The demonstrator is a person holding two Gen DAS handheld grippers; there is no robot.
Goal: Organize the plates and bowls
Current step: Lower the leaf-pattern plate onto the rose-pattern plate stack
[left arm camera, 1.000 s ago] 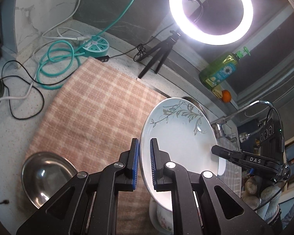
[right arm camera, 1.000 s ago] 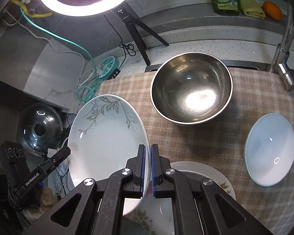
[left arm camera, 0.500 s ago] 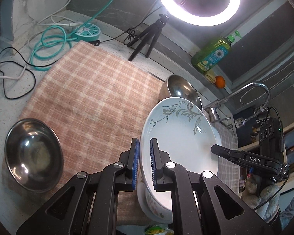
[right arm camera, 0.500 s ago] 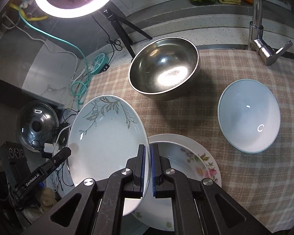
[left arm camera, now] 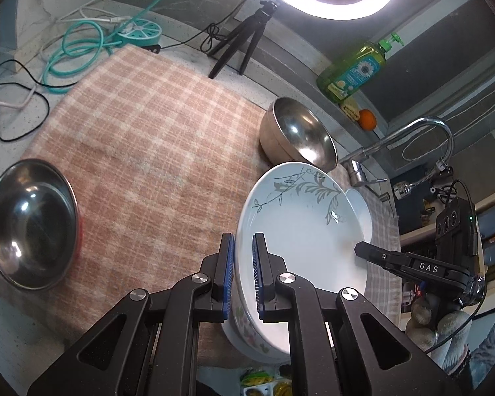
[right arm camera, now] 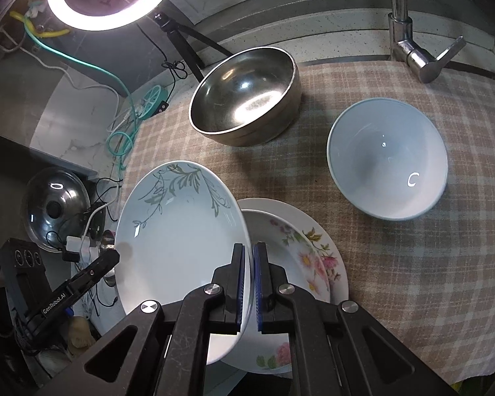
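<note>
Both grippers hold one white leaf-patterned plate (left arm camera: pixel 300 227) (right arm camera: pixel 175 231) by opposite rims. My left gripper (left arm camera: pixel 243 274) is shut on its near rim in the left wrist view. My right gripper (right arm camera: pixel 250 283) is shut on the opposite rim. The plate hangs tilted just above a flowered plate (right arm camera: pixel 300 247) lying on the checked cloth (right arm camera: pixel 363 264); in the left wrist view the flowered plate (left arm camera: pixel 247 330) peeks out beneath. A large steel bowl (right arm camera: pixel 244 99) (left arm camera: pixel 297 135), a pale blue bowl (right arm camera: pixel 386 158) and a smaller steel bowl (left arm camera: pixel 29 224) stand on the cloth.
A ring light on a black tripod (left arm camera: pixel 237 46) stands at the back of the counter, with teal and black cables (left arm camera: pixel 79 52) to its left. A tap (right arm camera: pixel 409 43), a soap bottle (left arm camera: pixel 353 69) and an orange (left arm camera: pixel 367 119) are at the sink side. A glass pot lid (right arm camera: pixel 56 204) lies off the cloth.
Both grippers have carried the leaf plate across the cloth and slightly down, bringing it over the flowered plate. The blue bowl and large steel bowl have shifted in view accordingly.
</note>
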